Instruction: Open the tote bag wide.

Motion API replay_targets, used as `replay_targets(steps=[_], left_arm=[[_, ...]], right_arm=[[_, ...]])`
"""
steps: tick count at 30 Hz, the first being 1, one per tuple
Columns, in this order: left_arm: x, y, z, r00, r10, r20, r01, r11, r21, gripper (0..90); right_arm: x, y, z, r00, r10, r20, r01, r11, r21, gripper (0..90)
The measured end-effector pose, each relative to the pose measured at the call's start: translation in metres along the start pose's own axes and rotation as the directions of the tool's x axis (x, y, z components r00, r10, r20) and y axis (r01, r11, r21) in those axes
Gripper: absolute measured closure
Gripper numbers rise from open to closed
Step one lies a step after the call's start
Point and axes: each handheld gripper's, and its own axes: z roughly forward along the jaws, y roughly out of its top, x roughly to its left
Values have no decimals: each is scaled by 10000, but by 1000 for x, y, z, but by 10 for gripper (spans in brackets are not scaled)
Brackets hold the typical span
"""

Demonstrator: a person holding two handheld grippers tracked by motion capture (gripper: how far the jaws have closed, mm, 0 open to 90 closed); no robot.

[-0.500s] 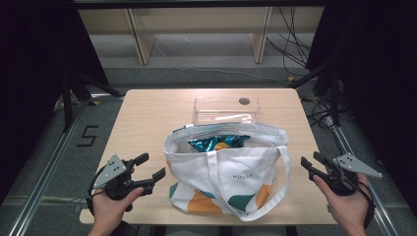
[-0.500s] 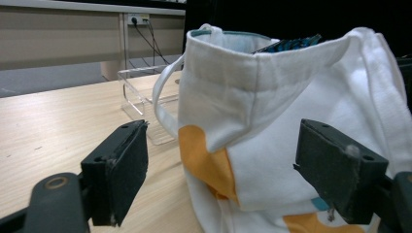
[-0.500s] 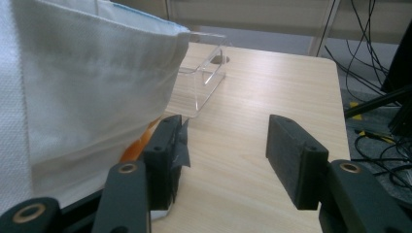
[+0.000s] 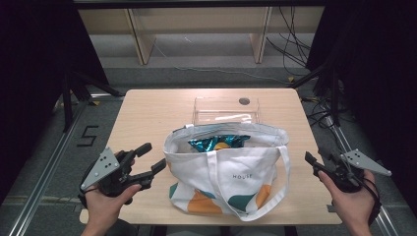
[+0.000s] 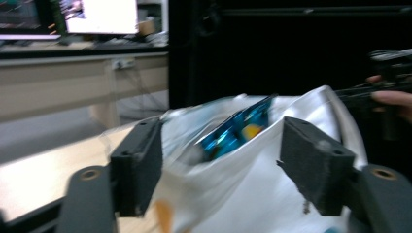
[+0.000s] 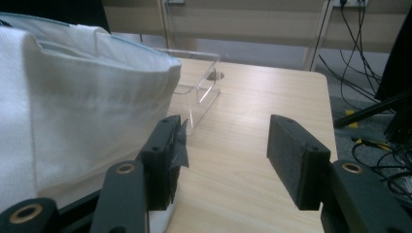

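A white tote bag (image 4: pixel 231 172) with orange and green patches stands open at the middle of the wooden table (image 4: pixel 147 118). A shiny blue snack packet (image 4: pixel 219 142) sticks out of its mouth. My left gripper (image 4: pixel 154 157) hovers open just left of the bag with nothing between its jaws. In the left gripper view the bag (image 5: pixel 252 194) and the packet (image 5: pixel 233 133) lie ahead, beyond the open pads (image 5: pixel 141 165). My right gripper (image 4: pixel 314 158) is open at the bag's right side, over the table's right edge. In the right gripper view its jaws (image 6: pixel 221 155) frame bare table, with the bag (image 6: pixel 73 97) at their left.
A clear plastic box (image 4: pixel 226 110) lies on the table behind the bag, next to a round cable hole (image 4: pixel 244 101). The same box (image 6: pixel 199 82) appears in the right gripper view. Cables and dark stands sit on the floor around the table.
The left gripper has edged slightly forward beside the bag. The right gripper has hardly moved. Both stay open with nothing held.
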Motion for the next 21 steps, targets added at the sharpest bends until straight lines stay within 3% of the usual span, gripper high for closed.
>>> replay_targets(steps=[1,2,3,4,8,9,10,11,12,14,15,16,17,18,20,21], left_arm=[[-5,6,3,9998,159,121,-159,9999,6,350],[-9,11,6,9992,336,226,-339,9994,107,375],[-14,16,10,9979,510,399,-518,9984,210,393],[-19,19,15,9962,588,638,-610,9976,325,411],[-35,30,39,9819,1058,1569,-1196,9895,814,438],[-37,31,47,9794,1020,1740,-1192,9887,910,438],[-39,32,55,9769,1040,1869,-1258,9861,1089,438],[-40,33,63,9737,1066,2015,-1330,9836,1222,443],[-42,34,71,9691,1118,2200,-1446,9796,1394,453],[-45,34,88,9600,1203,2526,-1710,9669,1894,455],[-47,34,96,9547,1209,2718,-1806,9616,2065,462],[-48,34,105,9488,1252,2899,-1970,9522,2334,463],[-49,34,111,9464,1288,2962,-2057,9473,2454,469],[-51,33,117,9429,1281,3074,-2116,9432,2561,483],[-52,33,129,9344,1323,3308,-2372,9238,3007,500],[-53,32,133,9331,1281,3359,-2368,9221,3061,516]], right_arm=[[2,2,-1,9997,243,-71,-243,9997,21,476],[1,4,0,10000,-65,-13,65,9999,-104,477],[2,5,-1,9999,-60,-139,59,10000,-70,478],[5,6,-1,10000,11,25,-10,9999,-134,482],[7,10,-1,9997,-178,-191,180,9998,112,505],[8,11,-1,9999,57,-146,-55,9999,136,512],[7,13,-1,9995,-146,-290,149,9998,112,522],[8,14,-1,9996,-21,-272,23,10000,81,530],[6,16,-1,9992,-177,-347,178,9998,0,535],[8,19,-2,9995,-22,-314,23,10000,16,538],[7,21,-1,9992,-252,-300,251,9997,-40,538],[7,22,-2,9996,-141,-264,141,9999,0,536],[9,22,-1,9997,173,-160,-174,9998,-62,534],[7,23,-1,9999,-18,-118,18,10000,-81,532],[6,23,0,9999,-103,-139,101,9999,-123,530],[6,23,0,9997,-121,-189,119,9999,-91,529]])
